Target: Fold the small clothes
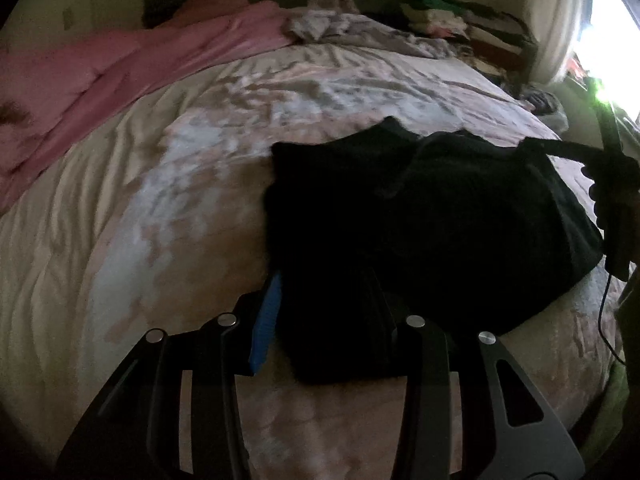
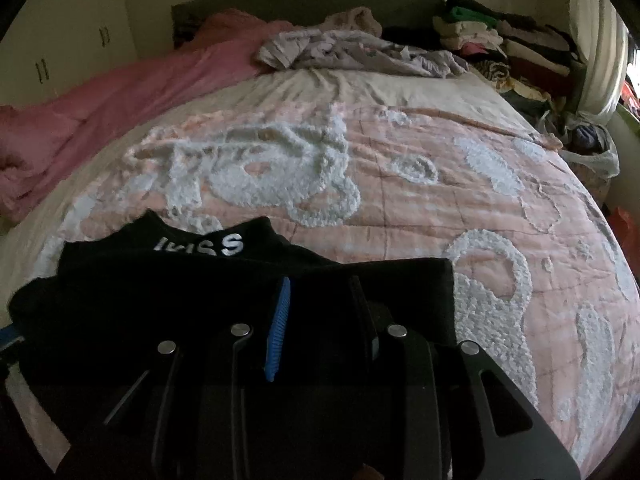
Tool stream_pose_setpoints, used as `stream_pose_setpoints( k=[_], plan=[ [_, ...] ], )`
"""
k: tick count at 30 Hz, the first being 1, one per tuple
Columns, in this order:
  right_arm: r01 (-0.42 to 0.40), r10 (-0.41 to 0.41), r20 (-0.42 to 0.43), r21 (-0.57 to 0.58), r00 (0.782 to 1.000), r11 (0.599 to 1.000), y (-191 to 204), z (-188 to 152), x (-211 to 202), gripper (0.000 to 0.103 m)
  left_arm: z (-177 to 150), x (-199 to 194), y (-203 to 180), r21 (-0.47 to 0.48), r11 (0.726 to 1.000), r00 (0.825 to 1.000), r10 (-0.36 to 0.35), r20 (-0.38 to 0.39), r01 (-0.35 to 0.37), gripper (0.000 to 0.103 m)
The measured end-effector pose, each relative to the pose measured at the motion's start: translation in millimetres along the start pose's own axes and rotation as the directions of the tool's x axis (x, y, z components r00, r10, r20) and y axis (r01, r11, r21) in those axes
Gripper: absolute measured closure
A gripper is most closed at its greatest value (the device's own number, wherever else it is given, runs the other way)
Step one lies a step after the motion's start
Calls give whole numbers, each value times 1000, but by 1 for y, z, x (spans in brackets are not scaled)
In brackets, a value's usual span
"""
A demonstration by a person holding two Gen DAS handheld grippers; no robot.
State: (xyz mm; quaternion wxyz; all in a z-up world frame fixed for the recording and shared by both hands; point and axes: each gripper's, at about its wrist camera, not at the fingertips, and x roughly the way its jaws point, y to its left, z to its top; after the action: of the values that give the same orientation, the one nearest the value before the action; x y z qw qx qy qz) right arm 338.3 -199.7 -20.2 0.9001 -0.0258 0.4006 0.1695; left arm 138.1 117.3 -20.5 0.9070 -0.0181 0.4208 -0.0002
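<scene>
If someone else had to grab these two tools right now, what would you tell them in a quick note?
Left gripper: jaws around a near corner of the black garment; grip unclear.
Right gripper: jaws around the garment's other edge; grip unclear.
Where: the garment lies on the pink bedspread, white lettering showing in the right view.
Done: garment partly doubled over.
Left: finish the fold, flatten it, then set it aside.

A black piece of clothing (image 2: pixel 168 300) with white letters is spread on the pink and white blanket (image 2: pixel 460 208). It is seen between the right gripper's (image 2: pixel 320 312) fingers. A pink sheet (image 2: pixel 132 96) is bunched at the left.
</scene>
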Motion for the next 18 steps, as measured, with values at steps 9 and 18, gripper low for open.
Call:
stream_pose_setpoints(
  k=[9, 18],
  plan=[
    [-41, 31, 100, 101, 995, 994, -25, -25, -59, 48, 36, 36, -18, 11, 999, 999, -45, -16, 46, 71],
    [20, -26, 78, 76, 997, 997, -33, -36, -45, 41, 98, 46, 24, -164, 986, 995, 55, 79, -42, 59]
  ],
)
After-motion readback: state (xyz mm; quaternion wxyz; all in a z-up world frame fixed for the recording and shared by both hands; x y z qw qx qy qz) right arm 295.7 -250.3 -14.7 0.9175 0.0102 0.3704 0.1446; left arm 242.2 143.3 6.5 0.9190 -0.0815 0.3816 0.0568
